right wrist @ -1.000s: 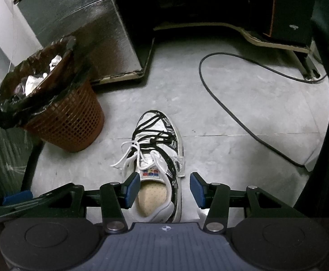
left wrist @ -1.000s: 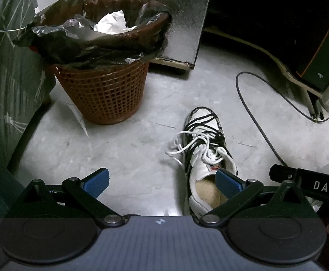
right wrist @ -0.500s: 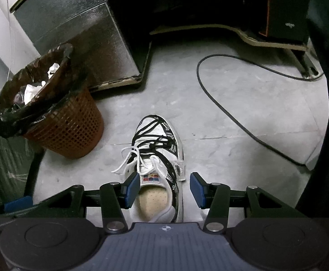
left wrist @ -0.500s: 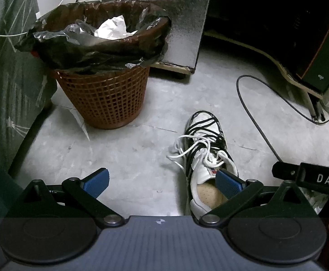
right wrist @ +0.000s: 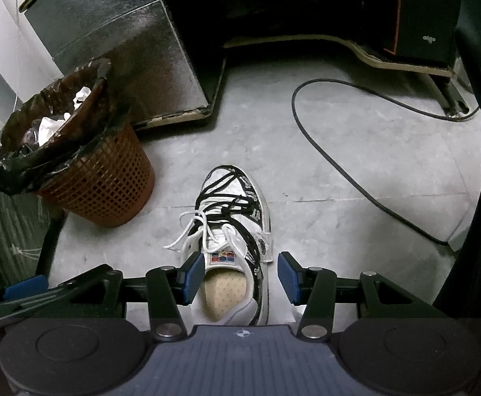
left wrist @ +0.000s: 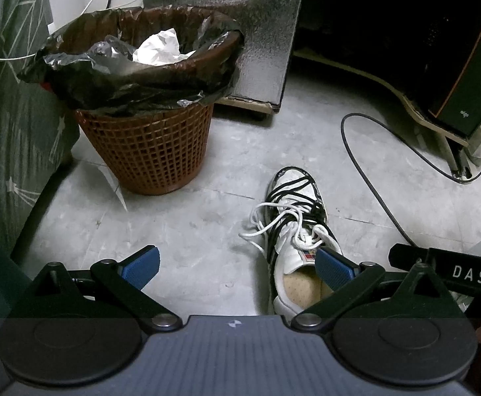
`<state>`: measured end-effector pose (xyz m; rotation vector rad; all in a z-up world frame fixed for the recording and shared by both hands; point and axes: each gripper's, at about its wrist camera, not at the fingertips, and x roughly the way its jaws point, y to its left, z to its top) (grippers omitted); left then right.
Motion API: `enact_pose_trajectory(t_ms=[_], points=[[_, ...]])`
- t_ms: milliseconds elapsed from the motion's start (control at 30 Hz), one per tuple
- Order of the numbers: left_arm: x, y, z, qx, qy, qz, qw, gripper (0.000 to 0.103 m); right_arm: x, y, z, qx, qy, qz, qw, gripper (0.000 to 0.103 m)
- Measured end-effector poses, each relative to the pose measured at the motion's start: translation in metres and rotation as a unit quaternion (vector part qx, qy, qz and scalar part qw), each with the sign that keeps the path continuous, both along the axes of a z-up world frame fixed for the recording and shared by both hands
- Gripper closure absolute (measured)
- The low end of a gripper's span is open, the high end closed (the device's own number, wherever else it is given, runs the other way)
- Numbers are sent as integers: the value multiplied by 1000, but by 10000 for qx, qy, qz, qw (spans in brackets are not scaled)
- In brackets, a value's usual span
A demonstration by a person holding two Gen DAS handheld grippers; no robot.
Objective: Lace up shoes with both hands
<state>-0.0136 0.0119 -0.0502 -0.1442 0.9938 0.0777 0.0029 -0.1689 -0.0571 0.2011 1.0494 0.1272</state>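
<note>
White leather with black trim: one shoe [right wrist: 232,231] stands on the grey floor [left wrist: 174,217], toe pointing away, near one orange mesh bin [left wrist: 148,155]. Its white lace [left wrist: 270,222] lies in loose loops spilling over the shoe's left side, and a black lace [right wrist: 230,184] criss-crosses the front. Both grippers hover above the heel end, holding nothing. The left gripper [left wrist: 237,269] has its fingers spread wide, and the right gripper [right wrist: 240,275] has its fingers apart about the width of the shoe's opening. The step in hand looks like the approach. To do it well, I would lower each gripper to its own side, pinch a white lace end close to its tip, and draw both up evenly so the loops do not snarl. One black cable [right wrist: 323,151] curls on the floor well apart from the shoe
</note>
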Motion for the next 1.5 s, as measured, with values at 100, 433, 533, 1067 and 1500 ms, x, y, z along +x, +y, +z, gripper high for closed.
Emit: enact_pose_trajectory(t_ms=[100, 433, 533, 1067, 1500], points=[[0, 1, 1, -48, -35, 31, 10000, 0, -1, -1, 1, 42, -9, -32, 10000, 50], [1, 0, 3, -55, -71, 6, 10000, 0, 0, -1, -1, 82, 27, -30, 10000, 50], [1, -1, 4, -44, -81, -11, 10000, 0, 0, -2, -1, 106, 16, -48, 9999, 50], [0, -1, 6, -57, -143, 6, 9999, 0, -1, -3, 0, 181, 22, -78, 9998, 50], [0, 1, 6, -75, -148, 17, 9999, 0, -2, -1, 0, 148, 15, -33, 9999, 50]])
